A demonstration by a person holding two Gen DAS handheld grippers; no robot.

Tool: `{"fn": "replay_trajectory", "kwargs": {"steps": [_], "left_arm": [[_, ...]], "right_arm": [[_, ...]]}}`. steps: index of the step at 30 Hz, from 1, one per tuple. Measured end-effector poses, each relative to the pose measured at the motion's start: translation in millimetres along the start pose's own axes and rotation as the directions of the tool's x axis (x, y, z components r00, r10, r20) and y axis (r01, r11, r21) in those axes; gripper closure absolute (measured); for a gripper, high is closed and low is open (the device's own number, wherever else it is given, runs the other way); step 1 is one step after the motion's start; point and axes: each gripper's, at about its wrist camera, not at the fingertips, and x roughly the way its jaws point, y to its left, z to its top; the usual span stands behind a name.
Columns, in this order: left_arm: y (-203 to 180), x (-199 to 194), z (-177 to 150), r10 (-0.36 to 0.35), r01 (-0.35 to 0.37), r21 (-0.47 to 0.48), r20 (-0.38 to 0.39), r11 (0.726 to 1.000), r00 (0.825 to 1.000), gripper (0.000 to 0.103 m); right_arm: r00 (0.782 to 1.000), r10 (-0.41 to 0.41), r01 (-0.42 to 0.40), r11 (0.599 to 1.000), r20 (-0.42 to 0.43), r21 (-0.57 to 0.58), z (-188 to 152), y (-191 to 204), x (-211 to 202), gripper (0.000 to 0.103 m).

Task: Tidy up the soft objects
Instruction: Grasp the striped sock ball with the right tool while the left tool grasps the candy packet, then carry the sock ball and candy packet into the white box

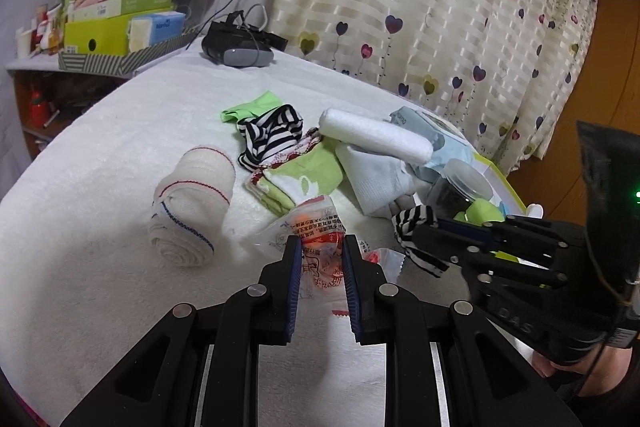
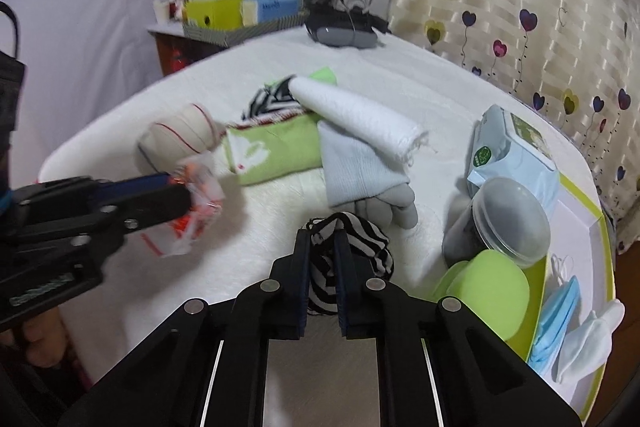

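My left gripper is shut on a clear plastic packet with orange contents and red print; it also shows in the right wrist view, held above the white bed cover. My right gripper is shut on a black-and-white striped sock, seen in the left wrist view too. On the cover lie a rolled bandage, a second striped sock, green cloths, a white rolled towel and a pale grey glove.
A green-rimmed tray at the right holds a wipes pack, a dark jar, green sponges and blue masks. A headset lies at the far edge. Cluttered shelves stand behind; a heart-print curtain hangs right.
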Motion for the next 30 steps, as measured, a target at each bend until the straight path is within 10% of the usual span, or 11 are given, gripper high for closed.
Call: {"fn": "replay_trajectory", "kwargs": {"steps": [30], "left_arm": [[-96.7,-28.3,-2.3,-0.066,0.061,0.155,0.029,0.986,0.997,0.084]], "right_arm": [[0.972,0.004,-0.039,0.989,0.233,0.143,-36.8,-44.3,-103.0,0.092]]}}
